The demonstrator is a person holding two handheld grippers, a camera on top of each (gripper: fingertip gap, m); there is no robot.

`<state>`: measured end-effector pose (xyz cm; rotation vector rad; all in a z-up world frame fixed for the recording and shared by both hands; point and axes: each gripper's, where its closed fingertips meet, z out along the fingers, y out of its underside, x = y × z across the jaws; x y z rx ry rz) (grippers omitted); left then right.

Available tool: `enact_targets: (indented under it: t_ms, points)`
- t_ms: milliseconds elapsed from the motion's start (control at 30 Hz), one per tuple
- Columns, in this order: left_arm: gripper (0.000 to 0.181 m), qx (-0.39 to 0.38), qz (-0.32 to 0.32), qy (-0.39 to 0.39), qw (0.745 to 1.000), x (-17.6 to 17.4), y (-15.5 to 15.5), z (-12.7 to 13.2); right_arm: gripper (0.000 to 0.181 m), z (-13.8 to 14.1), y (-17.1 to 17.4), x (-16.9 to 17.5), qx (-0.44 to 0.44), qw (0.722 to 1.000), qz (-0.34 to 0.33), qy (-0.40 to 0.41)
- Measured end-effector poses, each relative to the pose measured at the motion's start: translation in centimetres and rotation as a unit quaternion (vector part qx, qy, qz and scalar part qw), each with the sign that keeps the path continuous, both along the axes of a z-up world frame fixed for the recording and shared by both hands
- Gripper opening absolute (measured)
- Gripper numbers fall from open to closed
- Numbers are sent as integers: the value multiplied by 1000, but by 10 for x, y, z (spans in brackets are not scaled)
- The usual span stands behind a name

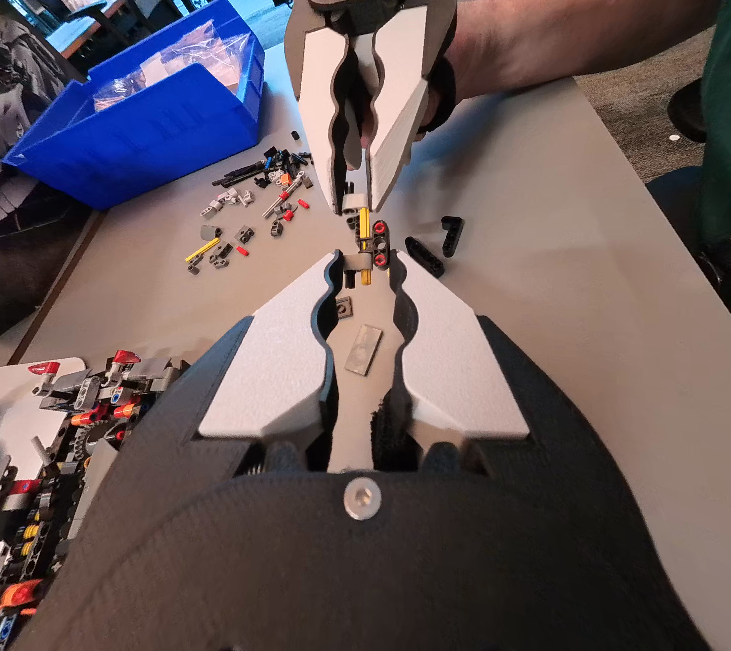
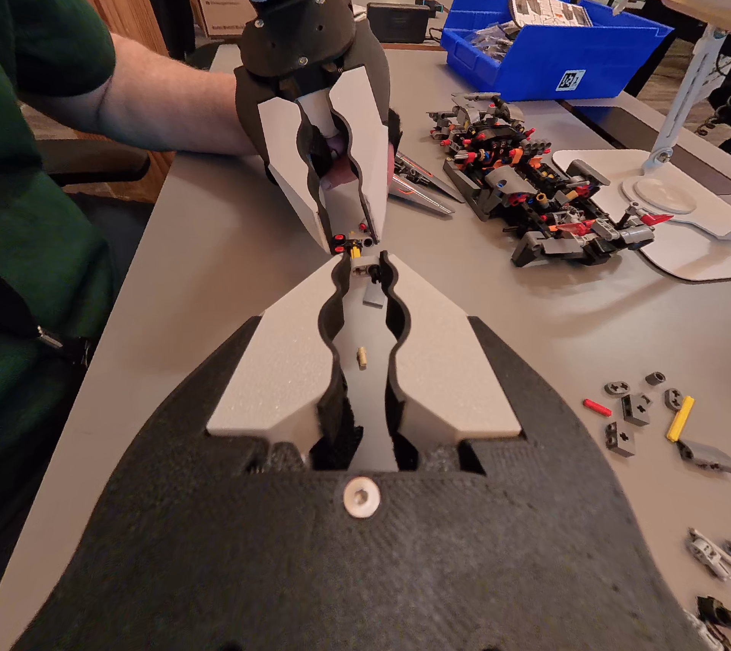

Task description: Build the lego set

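Partly hidden: small lego assembly (image 1: 366, 248) between both hand-held grippers' fingertips, joint unclear

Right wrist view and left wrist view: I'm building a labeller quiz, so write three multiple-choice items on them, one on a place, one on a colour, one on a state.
1. Where is the blue bin? A) behind the part-built model B) under a chair C) on the floor
2. What colour is the axle by the black beam in the left tool? A) red B) yellow C) blue
3. How is the right tool? A) open, empty B) lying flat C) shut on the grey connector
Key: 1 A, it stands beyond the model; 2 B, a yellow rod shows there; 3 C, it pinches the connector.
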<state>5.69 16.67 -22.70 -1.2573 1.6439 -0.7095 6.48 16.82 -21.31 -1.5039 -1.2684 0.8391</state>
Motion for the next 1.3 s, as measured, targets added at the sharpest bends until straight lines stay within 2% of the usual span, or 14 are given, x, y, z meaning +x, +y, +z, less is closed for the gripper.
enact_targets:
  t_ms: [367, 667, 767, 867, 900, 1033, 1133, 1233, 1300]
  points:
    - [21, -9, 4, -7, 1000, 0, 0, 2, 13, 0, 0, -1, 32, 999, -11, -11]
    - [21, 3, 5, -2, 1000, 2, -1, 0, 13, -2, -1, -3, 8, 1000, -2, -4]
    - [21, -1, 1, 0, 1000, 2, 0, -3, 13, -5, 0, -4, -18, 1000, 4, 4]
    - [21, -14, -20, -19, 1000, 3, -5, 4, 15, 4, -2, -3, -60, 997, 25, 46]
    - [21, -16, -27, -19, 999, 3, -8, 5, 23, 6, -1, -2, -71, 995, 27, 57]
    - [21, 2, -19, -33, 999, 2, -7, 12, 36, 22, 0, 6, -143, 980, 53, 125]
    - [21, 26, 7, -58, 998, 1, -2, 24, 29, 45, 2, 18, -184, 965, 52, 181]
    - [21, 49, 11, -75, 996, 1, -4, 35, 26, 38, -2, 13, -204, 967, 29, 152]
    - [21, 61, 6, -79, 995, 1, -8, 38, 25, 44, -7, 6, -258, 946, 39, 191]
